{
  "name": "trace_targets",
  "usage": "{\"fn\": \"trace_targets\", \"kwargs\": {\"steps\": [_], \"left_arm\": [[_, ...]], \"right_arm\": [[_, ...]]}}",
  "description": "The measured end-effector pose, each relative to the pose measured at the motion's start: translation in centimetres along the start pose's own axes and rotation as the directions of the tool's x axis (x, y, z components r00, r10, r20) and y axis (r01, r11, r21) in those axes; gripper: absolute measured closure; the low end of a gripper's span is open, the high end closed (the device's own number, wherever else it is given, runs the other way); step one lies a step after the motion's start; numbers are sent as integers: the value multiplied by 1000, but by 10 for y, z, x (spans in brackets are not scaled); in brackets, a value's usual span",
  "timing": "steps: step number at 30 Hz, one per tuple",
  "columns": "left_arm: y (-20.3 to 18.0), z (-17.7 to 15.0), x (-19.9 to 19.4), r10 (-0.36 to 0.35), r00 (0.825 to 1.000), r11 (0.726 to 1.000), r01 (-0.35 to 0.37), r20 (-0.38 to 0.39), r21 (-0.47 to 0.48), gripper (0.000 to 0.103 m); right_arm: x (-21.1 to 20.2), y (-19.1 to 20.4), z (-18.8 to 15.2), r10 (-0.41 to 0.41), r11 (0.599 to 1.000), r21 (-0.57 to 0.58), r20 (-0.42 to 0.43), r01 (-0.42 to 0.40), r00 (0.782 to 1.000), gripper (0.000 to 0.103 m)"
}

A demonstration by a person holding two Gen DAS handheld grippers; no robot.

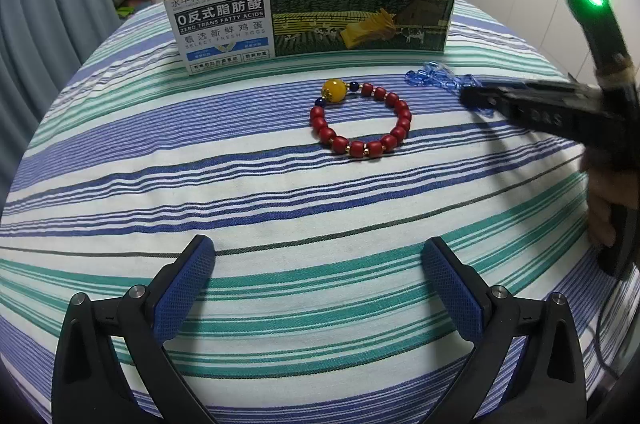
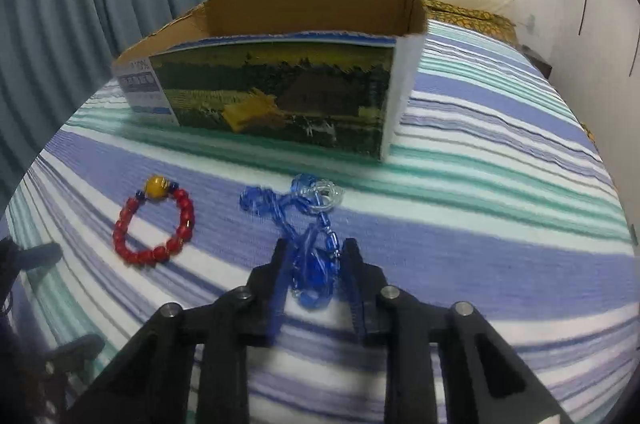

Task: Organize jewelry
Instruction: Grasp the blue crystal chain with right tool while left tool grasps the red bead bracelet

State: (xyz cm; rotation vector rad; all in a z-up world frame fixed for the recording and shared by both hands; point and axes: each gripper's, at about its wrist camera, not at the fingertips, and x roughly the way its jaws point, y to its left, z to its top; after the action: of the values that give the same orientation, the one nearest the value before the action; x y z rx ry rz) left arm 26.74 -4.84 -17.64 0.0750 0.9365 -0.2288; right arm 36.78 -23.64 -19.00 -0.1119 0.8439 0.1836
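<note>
A red bead bracelet [image 1: 361,119] with a yellow bead lies on the striped bedspread; it also shows in the right wrist view [image 2: 154,226]. A blue crystal bead string [image 2: 308,236] lies to its right, in front of the open cardboard box [image 2: 280,92]. My right gripper [image 2: 316,248] has its jaws narrowed around the near end of the blue string, which still rests on the bed. In the left wrist view the right gripper [image 1: 472,96] lies over the blue string [image 1: 432,77]. My left gripper [image 1: 318,254] is open and empty, well short of the red bracelet.
The box [image 1: 312,16] stands at the back of the striped bedspread [image 1: 280,192], open at the top. Pillows lie behind it. A curtain hangs at the left, wardrobe doors stand at the right.
</note>
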Motion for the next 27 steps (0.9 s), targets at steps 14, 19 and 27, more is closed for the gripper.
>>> {"fn": "trace_targets", "kwargs": {"steps": [14, 19, 27], "left_arm": [[24, 67, 12, -97, 995, 995, 98, 33, -20, 2], [8, 87, 48, -46, 999, 993, 49, -27, 110, 22], [-6, 65, 34, -68, 997, 987, 62, 32, 147, 95]], "right_arm": [[-17, -3, -19, -39, 999, 15, 12, 39, 999, 90], [-17, -4, -18, -30, 999, 24, 13, 30, 999, 90], [-17, -6, -18, -24, 999, 28, 13, 24, 1000, 90]]}}
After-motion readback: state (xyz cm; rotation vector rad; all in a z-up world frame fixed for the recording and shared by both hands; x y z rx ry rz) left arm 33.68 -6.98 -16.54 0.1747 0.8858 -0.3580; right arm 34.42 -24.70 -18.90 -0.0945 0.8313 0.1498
